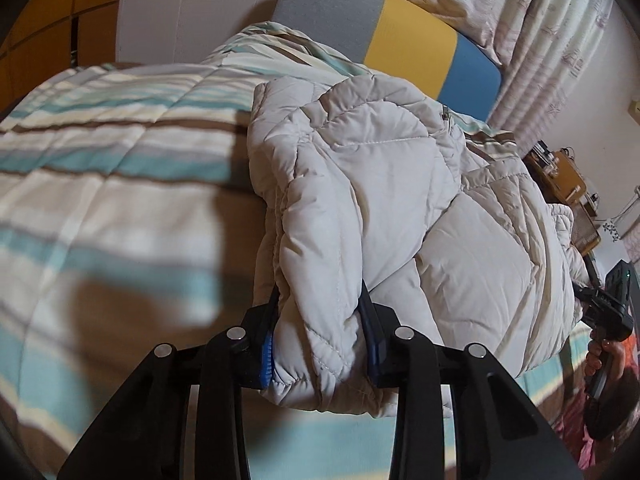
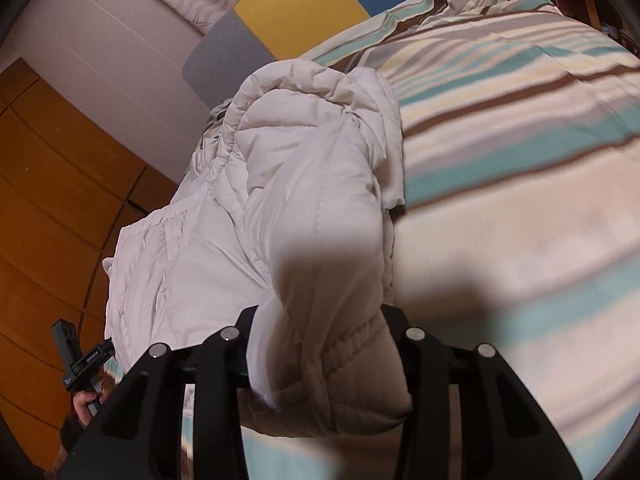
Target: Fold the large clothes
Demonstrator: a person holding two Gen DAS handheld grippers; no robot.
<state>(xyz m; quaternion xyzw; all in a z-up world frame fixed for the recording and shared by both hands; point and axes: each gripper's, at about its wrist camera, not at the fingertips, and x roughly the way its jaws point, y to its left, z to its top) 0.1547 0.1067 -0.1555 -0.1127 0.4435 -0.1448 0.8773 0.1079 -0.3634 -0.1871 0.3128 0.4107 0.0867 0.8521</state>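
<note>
Left wrist view: left gripper (image 1: 320,320), fingers pinching a cuffed sleeve of the white puffer jacket (image 1: 392,184), which lies on the striped bed quilt (image 1: 100,160). Right gripper (image 1: 608,304) shows at the far edge.

Right wrist view: right gripper (image 2: 320,344), fingers pinching the jacket's other sleeve (image 2: 328,280) above the quilt.

jacket (image 1: 384,184): off-white quilted puffer | my bed (image 1: 120,160): it lies spread across the striped cover | sleeves: one cuff pinched in each of my claws, raised off the cover
</note>
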